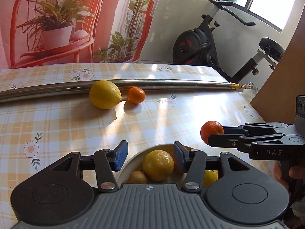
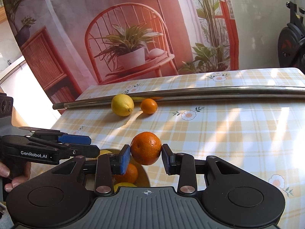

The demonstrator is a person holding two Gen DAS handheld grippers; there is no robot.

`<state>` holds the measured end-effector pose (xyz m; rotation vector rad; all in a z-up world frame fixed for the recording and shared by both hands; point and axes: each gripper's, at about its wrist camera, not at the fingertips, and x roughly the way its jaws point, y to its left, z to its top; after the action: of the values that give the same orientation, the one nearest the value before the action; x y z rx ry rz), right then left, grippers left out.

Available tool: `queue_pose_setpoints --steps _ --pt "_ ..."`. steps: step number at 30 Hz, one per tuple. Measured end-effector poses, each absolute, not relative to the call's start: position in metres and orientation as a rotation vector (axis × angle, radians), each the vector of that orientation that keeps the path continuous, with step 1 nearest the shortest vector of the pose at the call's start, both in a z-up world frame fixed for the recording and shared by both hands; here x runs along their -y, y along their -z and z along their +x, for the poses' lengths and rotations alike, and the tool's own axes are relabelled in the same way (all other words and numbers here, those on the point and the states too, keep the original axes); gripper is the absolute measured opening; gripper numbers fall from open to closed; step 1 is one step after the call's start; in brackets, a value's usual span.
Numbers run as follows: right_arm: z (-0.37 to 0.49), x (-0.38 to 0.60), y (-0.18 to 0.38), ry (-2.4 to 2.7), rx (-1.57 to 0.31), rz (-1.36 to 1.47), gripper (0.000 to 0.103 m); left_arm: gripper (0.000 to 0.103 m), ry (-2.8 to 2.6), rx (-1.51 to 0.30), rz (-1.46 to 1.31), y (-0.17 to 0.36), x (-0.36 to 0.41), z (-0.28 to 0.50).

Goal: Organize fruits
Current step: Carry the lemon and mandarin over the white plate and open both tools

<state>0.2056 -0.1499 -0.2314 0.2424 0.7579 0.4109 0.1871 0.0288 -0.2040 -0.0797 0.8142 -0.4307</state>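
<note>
My right gripper (image 2: 146, 153) is shut on an orange (image 2: 146, 147) and holds it above the far rim of a cream bowl (image 2: 146, 177). From the left wrist view the same orange (image 1: 209, 133) sits at the tips of the right gripper (image 1: 215, 136), right of the bowl (image 1: 131, 160). The bowl holds several citrus fruits (image 1: 157, 165). My left gripper (image 1: 150, 155) is open and empty over the bowl's near side. A lemon (image 1: 104, 94) and a small orange (image 1: 136, 95) lie farther back against a metal rod.
A long steel rod (image 1: 171, 84) lies across the checked tablecloth (image 1: 66, 126). An exercise bike (image 1: 213, 43) stands behind the table at the right. A printed backdrop (image 2: 124, 38) hangs behind the table. A brown board (image 1: 282, 76) leans at the right edge.
</note>
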Motion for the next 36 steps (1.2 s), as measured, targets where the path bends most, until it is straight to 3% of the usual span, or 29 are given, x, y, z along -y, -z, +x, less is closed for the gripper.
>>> queue_pose_setpoints --steps 20,36 --pt "0.191 0.046 0.246 -0.575 -0.943 0.075 0.033 0.055 0.284 -0.761 -0.147 0.190 -0.104 0.140" --pt "0.187 0.033 0.254 -0.599 -0.988 0.046 0.033 0.055 0.293 -0.776 -0.149 0.198 -0.102 0.140"
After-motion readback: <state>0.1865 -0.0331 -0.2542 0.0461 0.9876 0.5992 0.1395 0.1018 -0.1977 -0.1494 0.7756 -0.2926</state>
